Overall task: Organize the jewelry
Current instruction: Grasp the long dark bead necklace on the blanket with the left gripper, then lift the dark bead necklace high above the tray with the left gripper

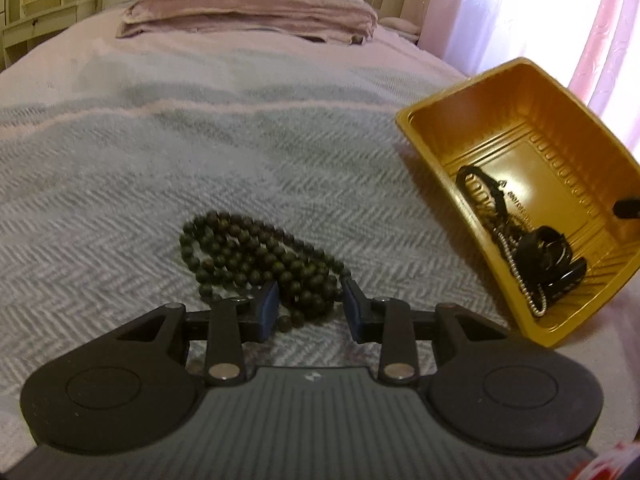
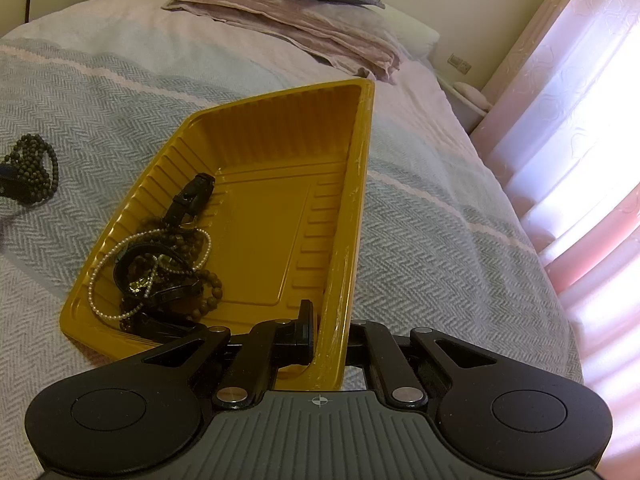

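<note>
- Straddling dark bead necklace (image 1: 256,258) on bed blanket (image 1: 160,160): left tool (image 1: 309,306), jaws parted, pads not pressing beads.
- Clamping near wall of yellow tray (image 2: 348,240): right tool (image 2: 326,330), closed on rim.
- Heaped in tray: pearl strand (image 2: 120,256), brown beads (image 2: 208,284), black straps (image 2: 188,200).

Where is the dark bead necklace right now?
The dark bead necklace lies piled on the grey bedspread, outside the yellow tray and to its left in the left wrist view, with the left claw straddling its near end.
</note>
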The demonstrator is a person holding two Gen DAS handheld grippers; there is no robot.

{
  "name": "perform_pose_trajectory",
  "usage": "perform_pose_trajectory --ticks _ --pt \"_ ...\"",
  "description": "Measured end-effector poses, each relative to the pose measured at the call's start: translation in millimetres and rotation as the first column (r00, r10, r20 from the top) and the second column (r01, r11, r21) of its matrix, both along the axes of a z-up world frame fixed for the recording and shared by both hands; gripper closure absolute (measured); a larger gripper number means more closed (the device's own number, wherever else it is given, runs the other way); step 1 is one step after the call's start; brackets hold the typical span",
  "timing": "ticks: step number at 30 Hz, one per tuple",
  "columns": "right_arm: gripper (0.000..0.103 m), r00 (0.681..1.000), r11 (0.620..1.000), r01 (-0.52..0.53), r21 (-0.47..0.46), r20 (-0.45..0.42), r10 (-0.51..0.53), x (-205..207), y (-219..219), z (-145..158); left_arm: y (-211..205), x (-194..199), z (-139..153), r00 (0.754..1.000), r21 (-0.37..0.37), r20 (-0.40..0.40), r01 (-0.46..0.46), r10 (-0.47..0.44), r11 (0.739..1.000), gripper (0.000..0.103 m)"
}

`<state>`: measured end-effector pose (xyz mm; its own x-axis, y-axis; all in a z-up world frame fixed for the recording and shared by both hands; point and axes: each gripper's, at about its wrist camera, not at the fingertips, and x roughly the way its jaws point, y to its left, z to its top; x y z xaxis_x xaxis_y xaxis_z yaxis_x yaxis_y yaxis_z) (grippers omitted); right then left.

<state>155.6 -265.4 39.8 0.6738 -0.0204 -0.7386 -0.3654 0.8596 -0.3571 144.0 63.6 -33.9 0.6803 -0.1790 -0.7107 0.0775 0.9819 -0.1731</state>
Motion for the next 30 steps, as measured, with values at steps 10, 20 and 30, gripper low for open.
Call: perform_pose_trajectory --ticks 10,20,30 --pt "0.098 1.0 1.0 0.001 0.001 -0.001 -0.001 0.2 0.0 -0.5 9.4 -4.6 6.7 1.0 -0.017 0.017 -0.01 0.01 1.0 0.097" --pt "0.098 1.0 1.0 0.001 0.001 -0.001 -0.001 0.2 -0.3 -0.9 41.0 -12.1 46.9 0.995 -0.034 0.092 -0.024 0.027 0.999 0.097" --pt "0.098 1.0 1.0 0.003 0.003 -0.004 -0.003 1.0 -0.4 -1.7 57.0 -24.8 17.9 0.998 0.037 -0.003 -0.06 0.06 0.998 0.097"
